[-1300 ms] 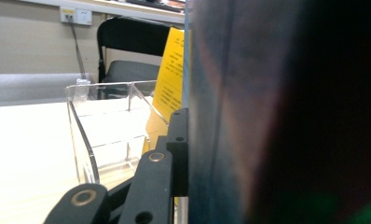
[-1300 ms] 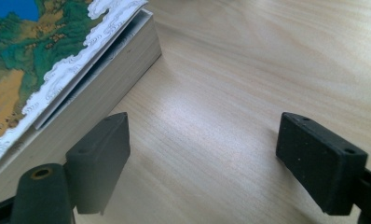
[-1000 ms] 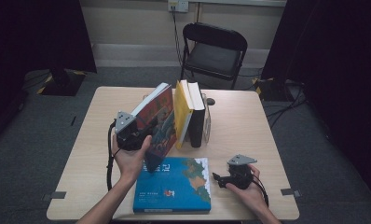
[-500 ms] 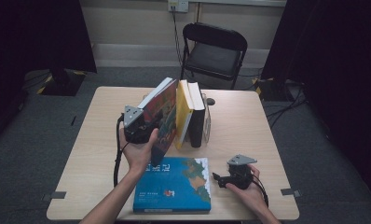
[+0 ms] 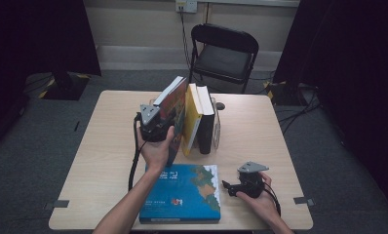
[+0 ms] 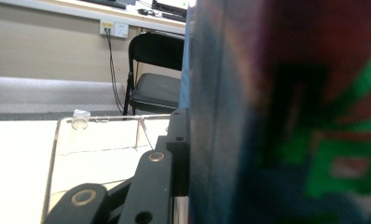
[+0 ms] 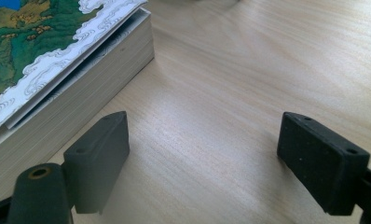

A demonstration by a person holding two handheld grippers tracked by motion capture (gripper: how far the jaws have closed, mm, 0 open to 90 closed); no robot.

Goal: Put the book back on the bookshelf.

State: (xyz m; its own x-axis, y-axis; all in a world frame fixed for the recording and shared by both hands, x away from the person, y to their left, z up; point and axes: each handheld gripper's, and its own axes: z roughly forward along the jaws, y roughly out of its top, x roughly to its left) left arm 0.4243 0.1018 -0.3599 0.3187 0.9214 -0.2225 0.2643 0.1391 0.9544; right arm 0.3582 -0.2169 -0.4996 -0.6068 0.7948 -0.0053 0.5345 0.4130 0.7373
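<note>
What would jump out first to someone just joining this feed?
The left claw is shut on a colourful book, holding it tilted against the yellow book and black book standing mid-table. Nearer the person, a big blue-green book lies flat at the table's front edge. The right claw rests open beside it, on bare wood.
</note>
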